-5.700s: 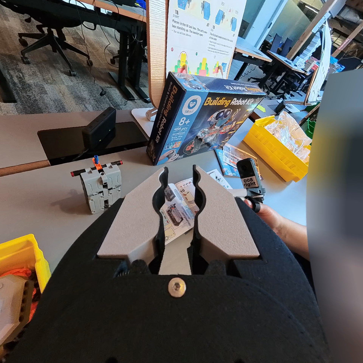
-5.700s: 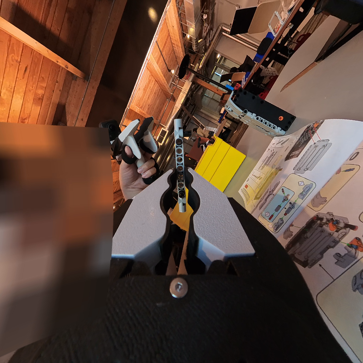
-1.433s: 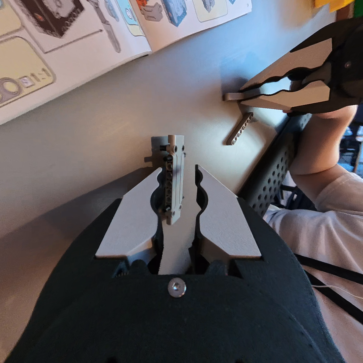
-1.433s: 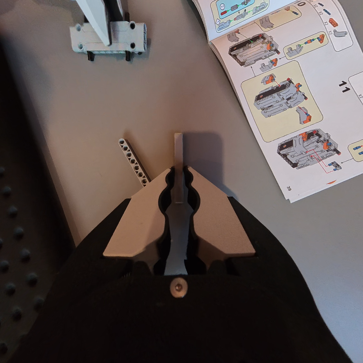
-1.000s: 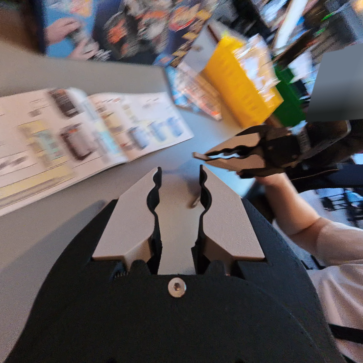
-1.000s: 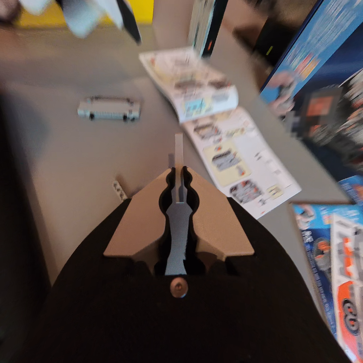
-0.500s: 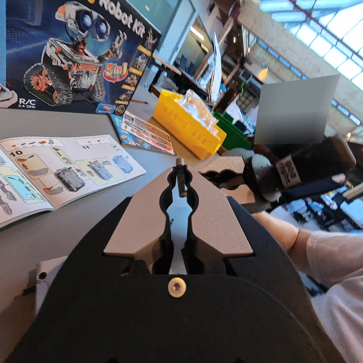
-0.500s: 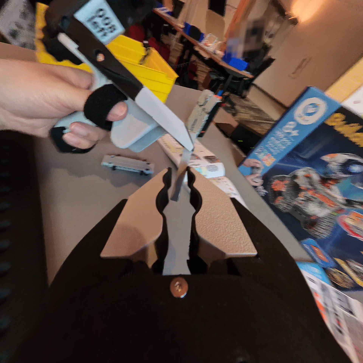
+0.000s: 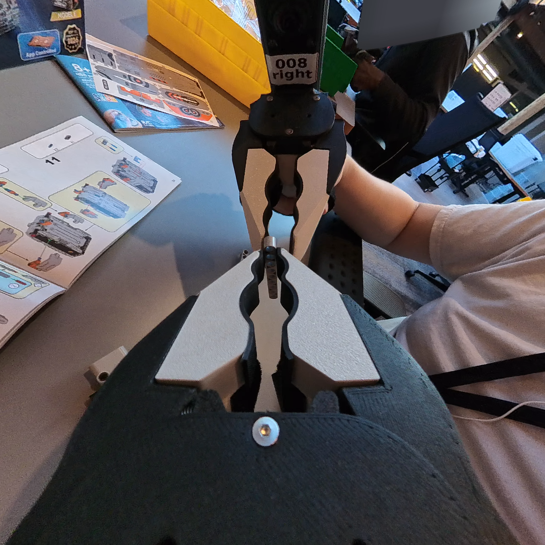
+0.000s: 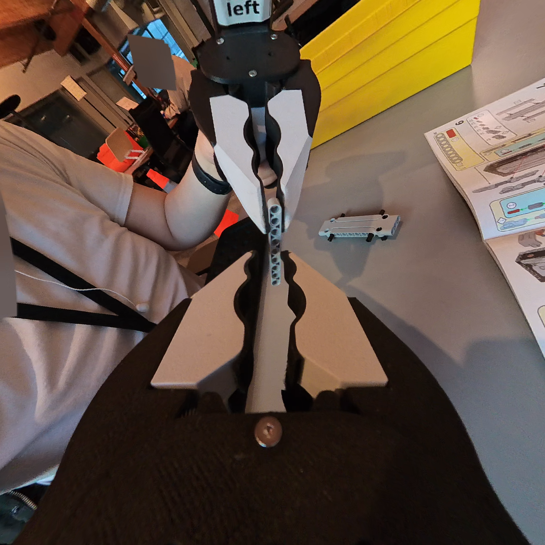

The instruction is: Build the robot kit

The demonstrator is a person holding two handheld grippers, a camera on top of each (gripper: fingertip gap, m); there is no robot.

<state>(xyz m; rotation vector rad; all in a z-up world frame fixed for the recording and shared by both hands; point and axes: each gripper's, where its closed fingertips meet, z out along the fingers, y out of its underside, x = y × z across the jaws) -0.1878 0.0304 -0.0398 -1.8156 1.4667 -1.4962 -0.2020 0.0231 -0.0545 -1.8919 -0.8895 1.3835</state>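
Note:
A thin grey beam with a row of holes [image 9: 272, 280] is clamped in my left gripper [image 9: 271, 255], held above the grey table. My right gripper [image 9: 278, 237] faces it head-on, and its open tips straddle the beam's far end. In the right wrist view the beam [image 10: 275, 265] runs from the shut left gripper [image 10: 274, 227] down into the gap of my right gripper [image 10: 271, 256], whose jaws stand apart on either side of it. A grey frame piece with black pins [image 10: 359, 225] lies flat on the table to the right; one corner of it shows in the left wrist view [image 9: 103, 370].
An open instruction booklet [image 9: 88, 191] [image 10: 501, 177] lies on the table [image 9: 177, 280]. A yellow bin [image 9: 206, 44] [image 10: 383, 59] and a leaflet [image 9: 147, 85] sit farther back. The person's arms and torso fill the side by the table edge. Both grippers' tips are close together, under 4 cm apart.
The beam, held by my right gripper earlier, is now held by my left gripper. The right gripper has opened. Both grippers have swung to face each other tip to tip.

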